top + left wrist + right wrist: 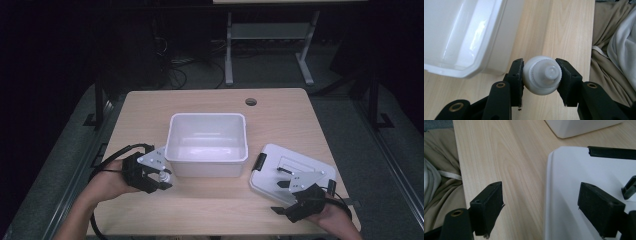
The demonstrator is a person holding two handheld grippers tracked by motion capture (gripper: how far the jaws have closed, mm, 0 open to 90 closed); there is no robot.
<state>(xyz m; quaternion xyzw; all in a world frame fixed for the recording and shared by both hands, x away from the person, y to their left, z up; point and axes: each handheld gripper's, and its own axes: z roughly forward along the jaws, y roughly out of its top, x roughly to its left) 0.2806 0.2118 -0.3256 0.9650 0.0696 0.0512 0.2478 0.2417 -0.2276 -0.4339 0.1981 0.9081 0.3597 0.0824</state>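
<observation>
Up close, left gripper (pixel 541 75) clamps a white bottle (pixel 542 78) — right gripper (pixel 541 207) gapes over the lid (pixel 574 195).

Left gripper (pixel 161 179) jaws clamped; right gripper (pixel 283 183) jaws spread wide.

A tub (pixel 206 144) sits mid-counter (pixel 210 102), with its lid (pixel 287 172) lying flat to its right. The left gripper (pixel 159 179) holds a bottle (pixel 541 75) just left of the tub's near corner; the right gripper (pixel 295 196) sits over the lid's near edge.
</observation>
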